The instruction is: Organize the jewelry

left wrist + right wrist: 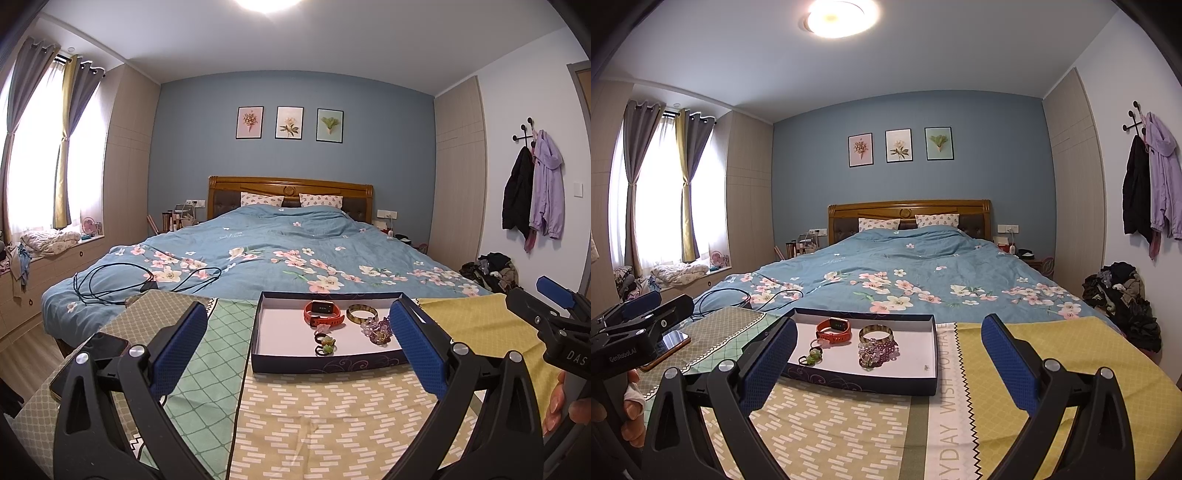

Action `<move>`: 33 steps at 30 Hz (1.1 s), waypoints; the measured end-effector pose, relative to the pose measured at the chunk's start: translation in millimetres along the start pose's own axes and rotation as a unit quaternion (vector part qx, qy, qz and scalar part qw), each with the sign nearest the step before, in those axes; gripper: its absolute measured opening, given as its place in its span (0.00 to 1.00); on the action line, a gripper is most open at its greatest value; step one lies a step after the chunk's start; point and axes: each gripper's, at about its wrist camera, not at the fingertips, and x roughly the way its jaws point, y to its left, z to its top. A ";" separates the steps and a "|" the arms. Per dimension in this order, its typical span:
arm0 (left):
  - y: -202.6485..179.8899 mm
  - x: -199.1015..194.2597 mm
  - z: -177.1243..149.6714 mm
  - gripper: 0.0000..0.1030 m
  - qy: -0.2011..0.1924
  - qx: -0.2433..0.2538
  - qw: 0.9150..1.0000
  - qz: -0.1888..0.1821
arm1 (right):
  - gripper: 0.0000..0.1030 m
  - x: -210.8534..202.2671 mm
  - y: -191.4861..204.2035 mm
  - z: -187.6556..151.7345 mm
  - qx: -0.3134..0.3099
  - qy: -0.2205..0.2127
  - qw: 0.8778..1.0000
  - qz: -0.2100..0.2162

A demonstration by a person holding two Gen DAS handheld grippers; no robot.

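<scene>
On the near end of the bed, over a patchwork cloth [314, 413]: a shallow dark-blue box [328, 363], open side up, white inside, a low wall all round to stop small pieces rolling off.

Inside, all the jewelry to be seen, gathered toward the far and middle part of the floor:
- orange smartwatch [323, 313] at the far left, strap curled in a loop
- amber bangle [362, 314] just right of it, lying flat
- purple bead bracelets [376, 328] heaped nearer, touching or almost touching the bangle
- two rings with green flower tops [325, 345] nearest, left of the beads
- a tiny speck of a piece [926, 367] alone at the near right, too small to name

Near right of the floor otherwise bare.

Left gripper [297, 306] held low, short of the box and pointing at it; jaws spread as wide as the box, pads empty. Right gripper [891, 320] likewise level and back from the box, a little to its right; jaws fully apart, nothing held. Probably kept wide and clear to leave the contents in plain view.

Off to the left on the cloth, a phone [92, 354]; beyond it a black cable [110, 284] on the quilt.

Equally fitting for pieces already gathered into the box or pieces waiting there to be sorted; not to be settled from this.
</scene>
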 end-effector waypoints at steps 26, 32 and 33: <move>2.4 -1.2 -5.1 0.94 -0.001 -0.002 1.000 -0.002 | 0.94 -2.6 0.5 -2.3 -0.002 -0.003 1.000 0.000; 2.3 -2.0 -5.3 0.94 0.000 -0.003 1.000 -0.003 | 0.94 -3.1 1.3 -2.3 -0.002 -0.003 1.000 -0.001; 2.3 -1.8 -5.4 0.94 0.000 -0.003 1.000 -0.003 | 0.94 -2.9 1.5 -2.4 -0.002 -0.003 1.000 -0.001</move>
